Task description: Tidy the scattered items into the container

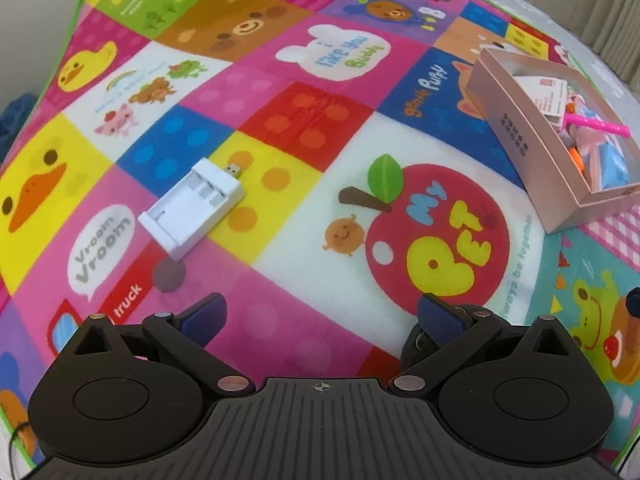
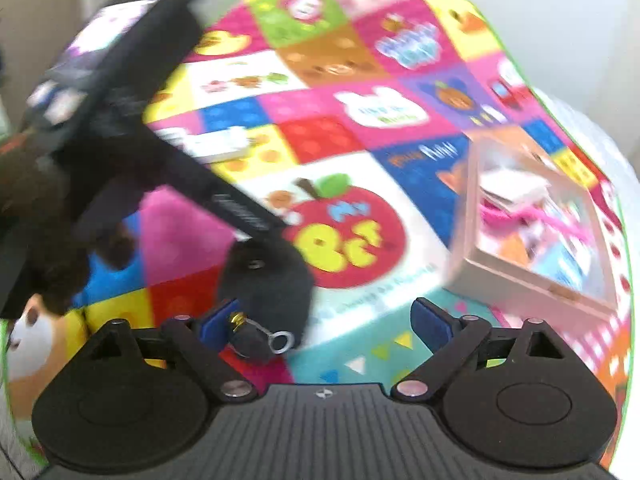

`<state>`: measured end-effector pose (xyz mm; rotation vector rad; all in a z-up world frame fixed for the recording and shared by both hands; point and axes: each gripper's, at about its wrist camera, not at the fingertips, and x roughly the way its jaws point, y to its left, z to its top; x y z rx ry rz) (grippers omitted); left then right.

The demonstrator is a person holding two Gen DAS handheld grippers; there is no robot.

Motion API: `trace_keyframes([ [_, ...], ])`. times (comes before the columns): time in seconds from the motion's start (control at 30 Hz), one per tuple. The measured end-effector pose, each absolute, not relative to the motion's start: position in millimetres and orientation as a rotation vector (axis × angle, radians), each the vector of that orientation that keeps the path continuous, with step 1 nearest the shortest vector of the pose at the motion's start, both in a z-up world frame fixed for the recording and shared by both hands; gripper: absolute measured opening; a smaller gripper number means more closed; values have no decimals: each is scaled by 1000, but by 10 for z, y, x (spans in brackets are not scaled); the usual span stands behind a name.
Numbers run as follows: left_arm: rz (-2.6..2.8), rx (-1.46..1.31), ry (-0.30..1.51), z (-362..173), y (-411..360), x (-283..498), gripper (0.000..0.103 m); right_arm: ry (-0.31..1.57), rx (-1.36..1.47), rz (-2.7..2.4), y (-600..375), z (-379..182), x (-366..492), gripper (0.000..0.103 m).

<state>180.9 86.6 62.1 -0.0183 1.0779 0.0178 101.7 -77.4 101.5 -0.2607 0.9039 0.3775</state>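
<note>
The left gripper (image 1: 320, 312) hangs above a bright patchwork play mat (image 1: 280, 208) with its two blue-padded fingers spread wide and nothing between them. Ahead of it and to its left, a white battery charger (image 1: 191, 208) with a USB plug at its far end lies flat on the mat, straddling a yellow dotted square and a pink one, well apart from the gripper. Far to the right on the mat sits the container, a shallow pale pink box (image 1: 516, 136), open at the top and already holding several things: a white card with print, a bright pink stick that pokes out over the rim, and some orange and light blue pieces that are too jumbled to name. In the right wrist view, which is smeared by blur, the right gripper (image 2: 324, 320) is also spread open and grips nothing; the pink box (image 2: 520, 276) lies just ahead of it to the right, and the white charger (image 2: 212, 142) shows farther off to the left, partly hidden behind the black body of the other handheld device (image 2: 120, 92). A black round part with a small metal ring (image 2: 280, 340) sits close against its left finger.
</note>
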Motion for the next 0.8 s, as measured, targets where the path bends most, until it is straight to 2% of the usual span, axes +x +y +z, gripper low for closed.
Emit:
trace_keyframes([
  [0.2, 186, -225, 939, 526, 1317, 1770, 103, 925, -112, 351, -807, 1321, 1127, 92],
  [0.37, 275, -394, 947, 313, 1588, 1961, 103, 886, 23, 294, -972, 1622, 1346, 96],
  [0.5, 401, -238, 888, 291, 1511, 2332, 103, 873, 42, 240, -1055, 1652, 1387, 96],
  [0.6, 454, -151, 914, 162, 1478, 2575, 103, 868, 16, 244, -1101, 1627, 1298, 101],
  [0.8, 450, -96, 886, 132, 1506, 2530, 103, 858, -70, 257, -1208, 1548, 1126, 103],
])
